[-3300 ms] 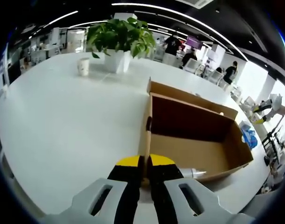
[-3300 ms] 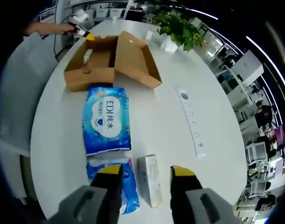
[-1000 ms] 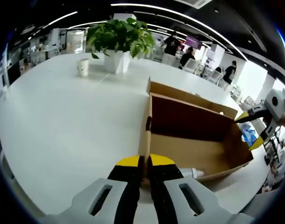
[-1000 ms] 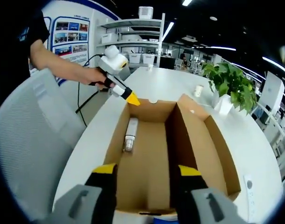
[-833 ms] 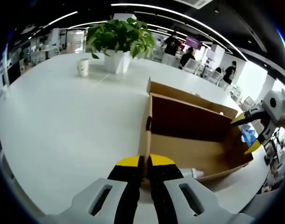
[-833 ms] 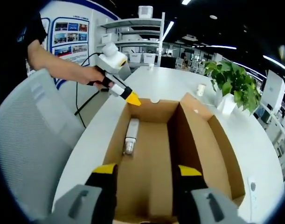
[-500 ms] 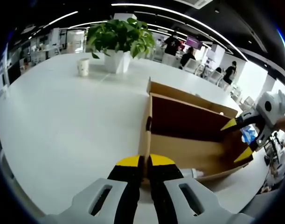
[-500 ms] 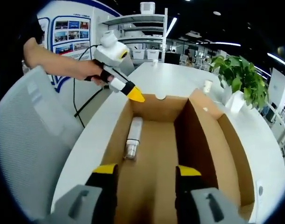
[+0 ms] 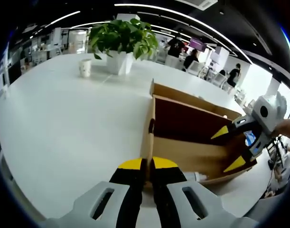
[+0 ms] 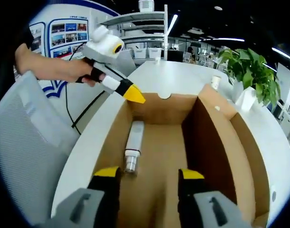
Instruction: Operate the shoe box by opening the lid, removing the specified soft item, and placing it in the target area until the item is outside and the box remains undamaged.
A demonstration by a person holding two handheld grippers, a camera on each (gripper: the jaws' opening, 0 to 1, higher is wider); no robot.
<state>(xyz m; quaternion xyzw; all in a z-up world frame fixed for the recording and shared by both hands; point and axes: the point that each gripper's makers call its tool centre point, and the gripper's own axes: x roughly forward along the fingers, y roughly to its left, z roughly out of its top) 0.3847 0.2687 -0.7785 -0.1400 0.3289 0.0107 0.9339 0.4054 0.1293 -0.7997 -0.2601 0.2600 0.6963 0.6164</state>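
Box (image 10: 156, 156) open on the table (image 9: 64, 118); a white tube (image 10: 133, 145) lies on its floor near the far wall. No legible writing. Left gripper (image 9: 145, 167) pinches the box's end wall (image 9: 147, 137). Right gripper (image 10: 145, 173), jaws spread, hovers over the box interior.

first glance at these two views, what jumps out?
The open cardboard shoe box on the white table, with a pale tube-shaped item lying on its floor. The left gripper is shut on the box's end wall, while the right gripper hangs open over the box interior. A potted plant and a paper cup stand at the table's far side.
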